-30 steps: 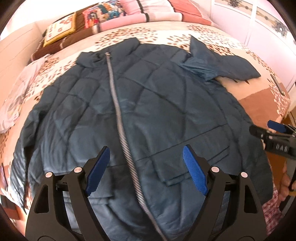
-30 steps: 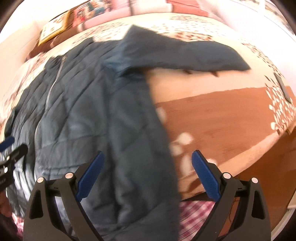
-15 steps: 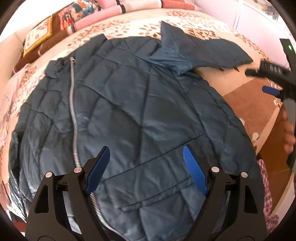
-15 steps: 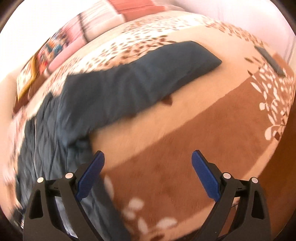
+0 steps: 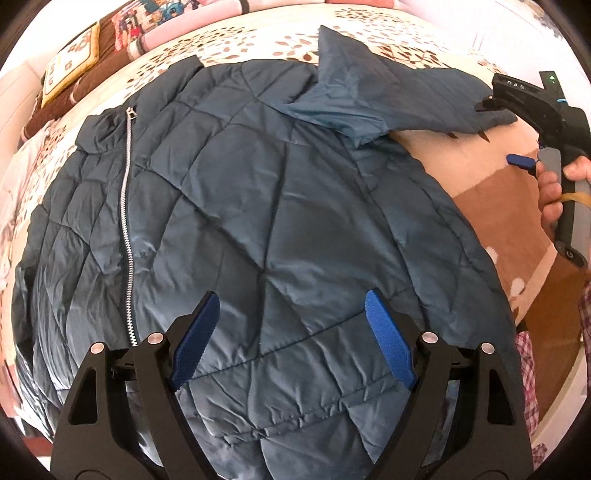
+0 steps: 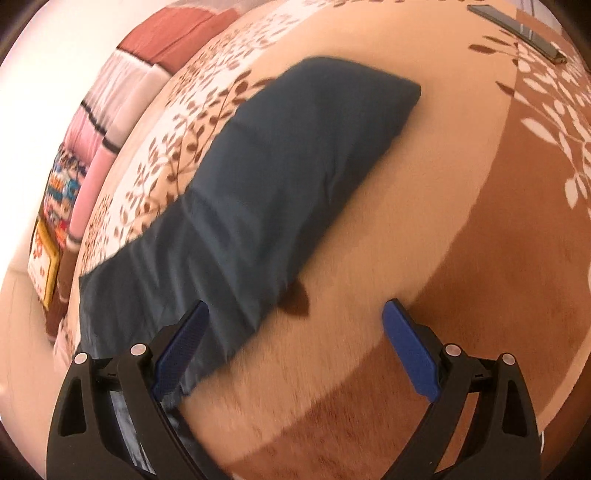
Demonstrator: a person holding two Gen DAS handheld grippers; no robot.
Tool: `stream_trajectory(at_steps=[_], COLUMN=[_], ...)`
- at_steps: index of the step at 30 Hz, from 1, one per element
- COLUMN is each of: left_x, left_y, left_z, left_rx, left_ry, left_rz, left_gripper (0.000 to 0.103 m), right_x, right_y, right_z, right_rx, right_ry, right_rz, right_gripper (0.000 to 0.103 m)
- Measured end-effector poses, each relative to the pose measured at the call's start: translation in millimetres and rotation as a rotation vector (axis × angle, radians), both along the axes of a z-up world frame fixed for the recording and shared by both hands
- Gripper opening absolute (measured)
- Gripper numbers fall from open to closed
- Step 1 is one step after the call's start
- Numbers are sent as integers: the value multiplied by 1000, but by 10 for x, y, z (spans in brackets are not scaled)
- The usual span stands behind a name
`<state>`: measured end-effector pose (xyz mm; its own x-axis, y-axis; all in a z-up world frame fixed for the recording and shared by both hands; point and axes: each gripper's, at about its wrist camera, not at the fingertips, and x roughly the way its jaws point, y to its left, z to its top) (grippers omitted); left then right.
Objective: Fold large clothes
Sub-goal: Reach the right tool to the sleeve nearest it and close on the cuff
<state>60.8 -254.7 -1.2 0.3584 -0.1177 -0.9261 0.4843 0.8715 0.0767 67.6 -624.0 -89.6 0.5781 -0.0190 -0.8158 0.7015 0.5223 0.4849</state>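
Note:
A dark blue quilted jacket [image 5: 258, 221] lies spread flat on the bed, front up, its silver zipper [image 5: 127, 206] running down the left side. One sleeve [image 5: 399, 99] stretches out to the right across the bedspread. My left gripper [image 5: 291, 332] hangs open above the jacket's lower body, nothing between its blue pads. In the right wrist view the same sleeve [image 6: 280, 192] lies diagonally. My right gripper [image 6: 295, 347] is open over its near part and the bare bedspread. The right gripper's body [image 5: 543, 110], held in a hand, shows at the sleeve's cuff end in the left wrist view.
The bed [image 6: 461, 240] has a beige and brown leaf-pattern cover. Pillows and folded blankets [image 5: 74, 62] are stacked at its head. A dark flat phone-like object [image 6: 517, 31] lies near the far right edge. Checked fabric [image 5: 528, 369] shows at the bed's near right corner.
The left gripper shifted right over the jacket, from the zipper to the right half. The right gripper swung from the jacket's side up to the outstretched sleeve and rolled. Both stayed open.

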Motion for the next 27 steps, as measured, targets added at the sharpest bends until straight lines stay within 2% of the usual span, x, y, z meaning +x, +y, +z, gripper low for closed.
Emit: stream_trajectory(at_steps=[2, 3, 6, 11, 13, 17, 19, 21, 23, 25, 27], left_x=[18, 25, 41, 67, 61, 39, 32, 46, 72, 90, 108], left_y=[44, 73, 153, 303, 359, 462, 494, 513, 539, 579, 635], left_z=[6, 12, 21, 10, 6, 22, 33, 33, 46, 66, 80], left_rx=[-5, -7, -10, -17, -17, -21, -21, -13, -15, -20, -24], left_ry=[-2, -6, -12, -8, -8, -10, -17, -20, -19, -23, -24], left_rz=[8, 13, 23, 53, 63, 74, 76, 81, 93, 110, 127], left_gripper=[81, 81, 81, 81, 81, 81, 81, 81, 81, 81, 81], right_x=[-42, -49, -84, -167, -191, -307, -380, -353, -343, -334, -331], right_y=[-8, -18, -64, -159, -248, -381, -464, -506, -518, -500, -444], right_z=[24, 18, -29, -84, -119, -189, -276, -340, -344, -262, -141], right_rx=[-1, -7, 1, 27, 67, 161, 257, 307, 345, 349, 276], right_ry=[-33, -34, -28, -69, -128, -174, -209, -200, -263, -349, -343], right_rz=[-39, -47, -70, -103, -92, -146, -198, -209, -200, -181, -188], right_gripper=[81, 69, 61, 37, 1, 1, 1, 1, 19, 63, 78])
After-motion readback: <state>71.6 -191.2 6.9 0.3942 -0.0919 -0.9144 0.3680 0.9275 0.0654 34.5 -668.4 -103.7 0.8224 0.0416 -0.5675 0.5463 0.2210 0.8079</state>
